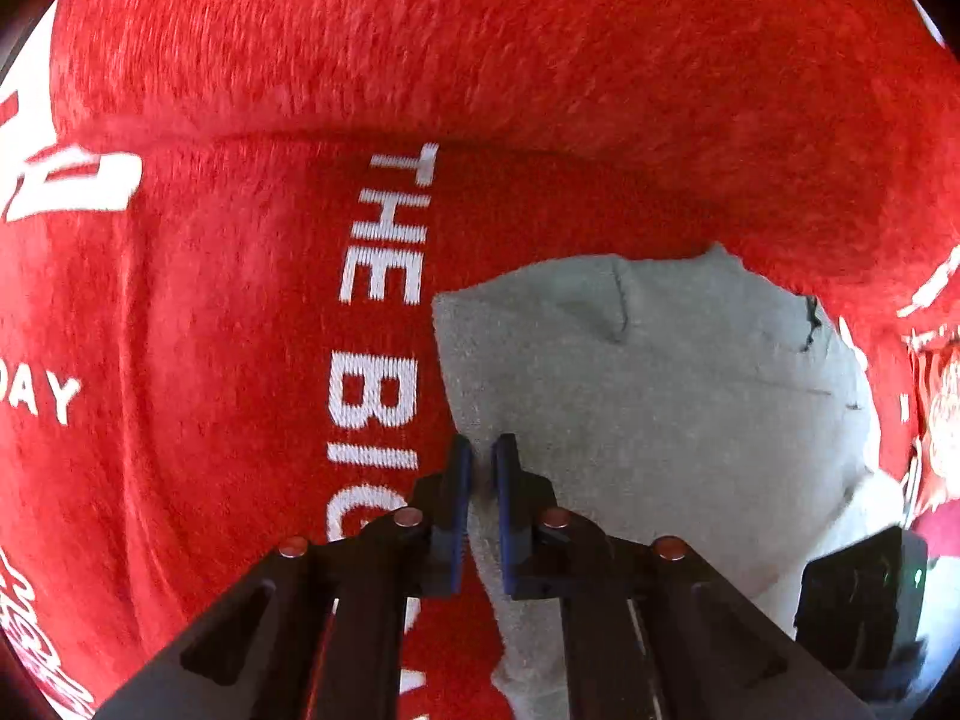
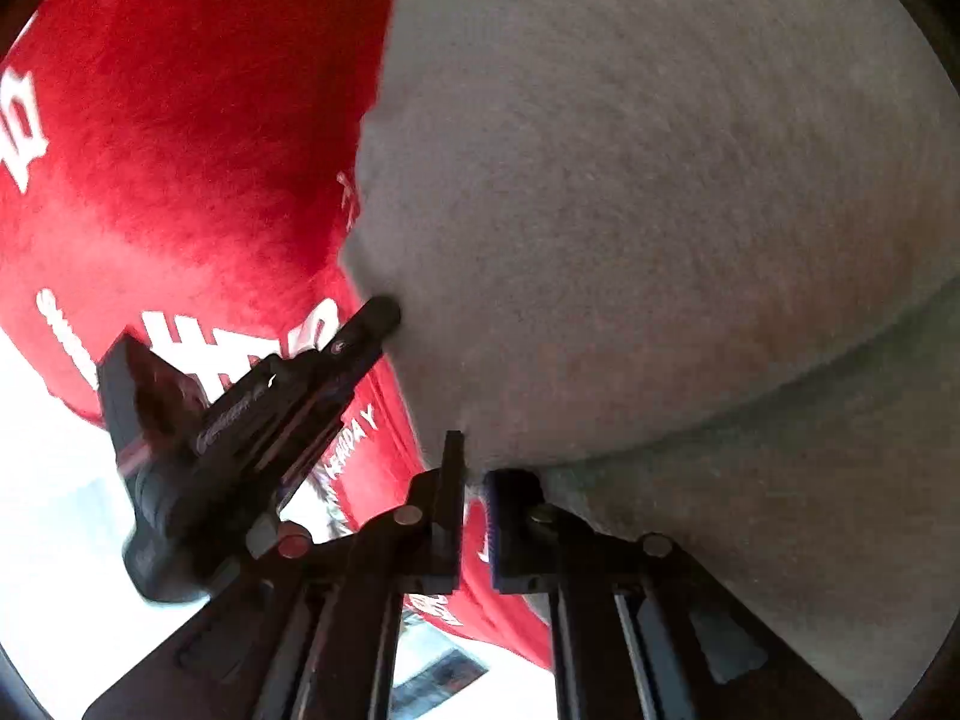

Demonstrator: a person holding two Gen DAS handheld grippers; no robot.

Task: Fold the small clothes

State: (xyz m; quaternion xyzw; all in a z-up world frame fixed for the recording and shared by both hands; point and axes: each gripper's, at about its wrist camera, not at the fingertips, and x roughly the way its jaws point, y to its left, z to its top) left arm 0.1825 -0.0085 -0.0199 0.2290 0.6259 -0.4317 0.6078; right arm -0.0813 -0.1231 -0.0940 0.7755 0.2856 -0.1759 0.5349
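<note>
Left wrist view has my left gripper [image 1: 480,468] pinched shut on the near edge of the grey garment [image 1: 648,372], which lies low and right of centre on the red printed towel [image 1: 240,270]. In the right wrist view my right gripper [image 2: 474,480] is closed at the grey cloth's lower edge; whether fabric is caught I cannot tell. I want both pinches secure, then lift evenly so the fold stays straight.
</note>
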